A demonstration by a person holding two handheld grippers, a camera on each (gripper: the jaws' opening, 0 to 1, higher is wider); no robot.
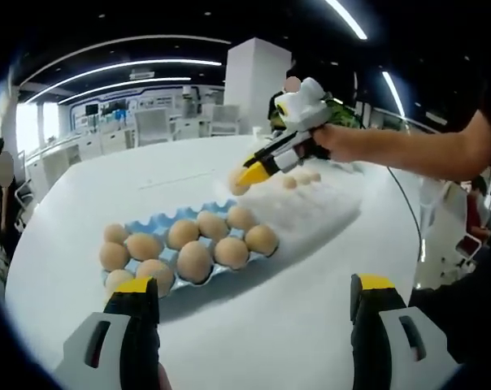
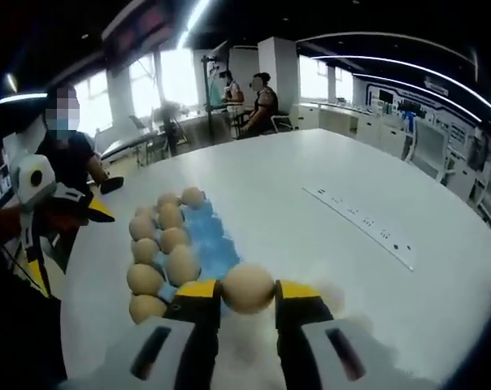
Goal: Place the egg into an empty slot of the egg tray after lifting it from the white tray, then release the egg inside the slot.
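On the white tabletop [image 2: 327, 162] of an open office, my right tool [image 2: 247, 294] pinches an egg [image 2: 248, 288] lifted over the white tray [image 1: 319, 207], to carry it to a free slot of the blue egg tray [image 1: 160, 223], while my left tool [image 1: 254, 296] waits spread; I read no writing.

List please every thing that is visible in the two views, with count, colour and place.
egg tray: one, blue, on the table, most slots filled.
eggs in egg tray: about ten, tan.
held egg: one, tan, between the right gripper's jaws.
white tray: one, white, beside the egg tray, a few eggs on it.
table: one, white, large.
strip: one, white, flat on the table.
people: several, in the background.
left gripper: yellow-tipped, jaws apart, near the egg tray.
right gripper: yellow-tipped, closed on the held egg.
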